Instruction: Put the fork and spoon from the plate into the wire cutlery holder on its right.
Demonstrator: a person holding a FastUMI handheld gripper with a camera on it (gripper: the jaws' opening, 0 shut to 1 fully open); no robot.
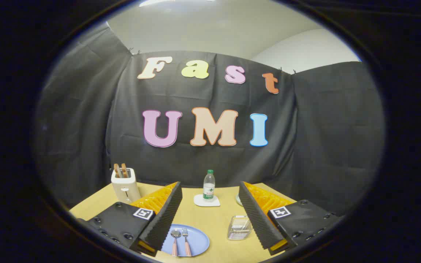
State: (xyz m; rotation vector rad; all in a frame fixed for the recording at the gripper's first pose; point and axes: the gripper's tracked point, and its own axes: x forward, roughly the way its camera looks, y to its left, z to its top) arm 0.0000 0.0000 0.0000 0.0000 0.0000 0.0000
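Blue plate (199, 241) partly hidden behind wide-apart jaws of gripper (210, 215).

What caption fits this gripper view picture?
Open claw above the blue plate with spoon and fork, wire holder alongside.

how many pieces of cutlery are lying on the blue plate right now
2. The spoon and the fork lie side by side on the blue plate, spoon nearer the toaster side, between the open gripper fingers. One finger covers the plate's edge, so more could be hidden.
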